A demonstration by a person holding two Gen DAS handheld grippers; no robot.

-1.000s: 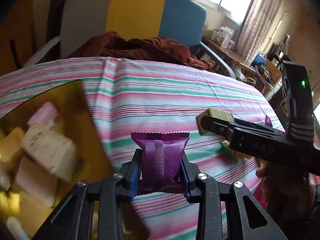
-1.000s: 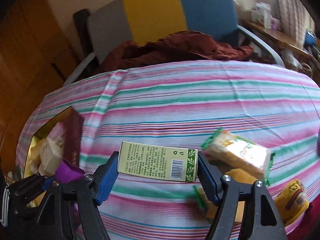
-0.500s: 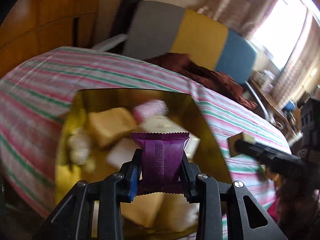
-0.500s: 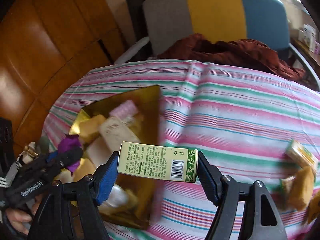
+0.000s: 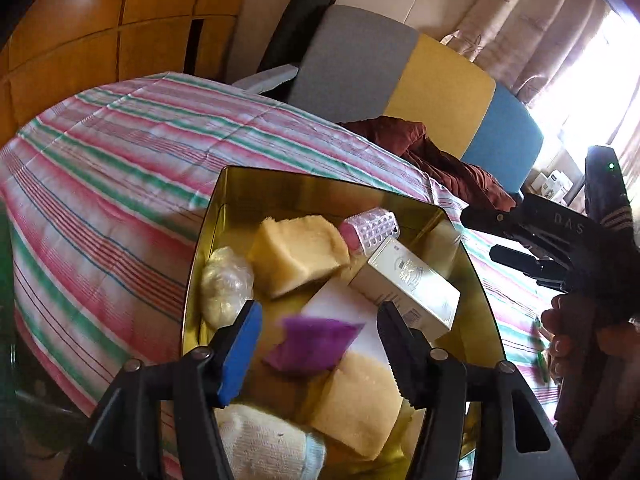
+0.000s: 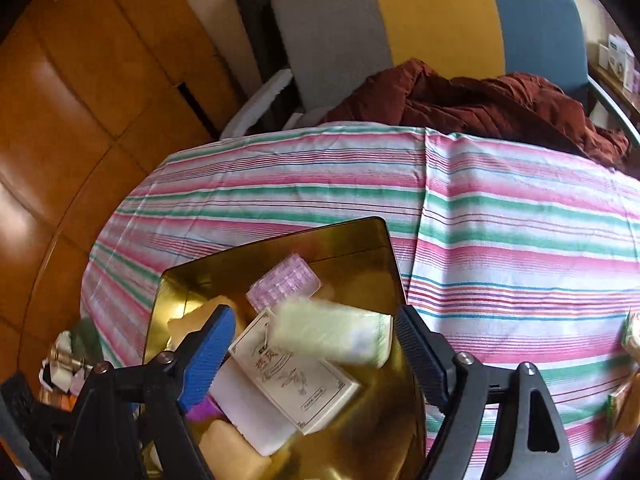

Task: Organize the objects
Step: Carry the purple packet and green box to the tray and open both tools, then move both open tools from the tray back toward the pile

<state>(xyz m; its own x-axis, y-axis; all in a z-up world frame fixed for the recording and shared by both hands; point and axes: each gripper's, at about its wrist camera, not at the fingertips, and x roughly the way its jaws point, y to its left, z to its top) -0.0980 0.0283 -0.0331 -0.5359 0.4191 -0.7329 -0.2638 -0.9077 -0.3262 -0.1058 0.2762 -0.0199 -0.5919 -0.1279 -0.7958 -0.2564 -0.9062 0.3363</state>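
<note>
In the left wrist view my left gripper (image 5: 318, 316) hangs over an open gold tin (image 5: 320, 178). Its jaws are opening, and a purple packet (image 5: 312, 344), blurred, drops loose between them without touching the pads. My right gripper (image 6: 314, 320) hovers over the same gold tin (image 6: 360, 228), jaws opening. A pale green box (image 6: 332, 336), blurred, is falling free in the gap. The purple packet (image 6: 204, 408) shows low at the left there. My right gripper (image 5: 478, 234) also appears at the right of the left wrist view, held by a hand (image 5: 560, 340).
The tin holds yellow sponge blocks (image 5: 296, 256), a pink blister pack (image 5: 372, 228), a white-gold carton (image 5: 408, 280) and a white bundle (image 5: 226, 284). Striped tablecloth (image 6: 520, 240) spreads around. Snack packets (image 6: 632, 332) lie far right. A chair with maroon cloth (image 6: 480, 96) stands behind.
Both grippers swung left from the open cloth to above the tin. The left jaws let go of the purple packet and the right jaws let go of the green box; both are dropping.
</note>
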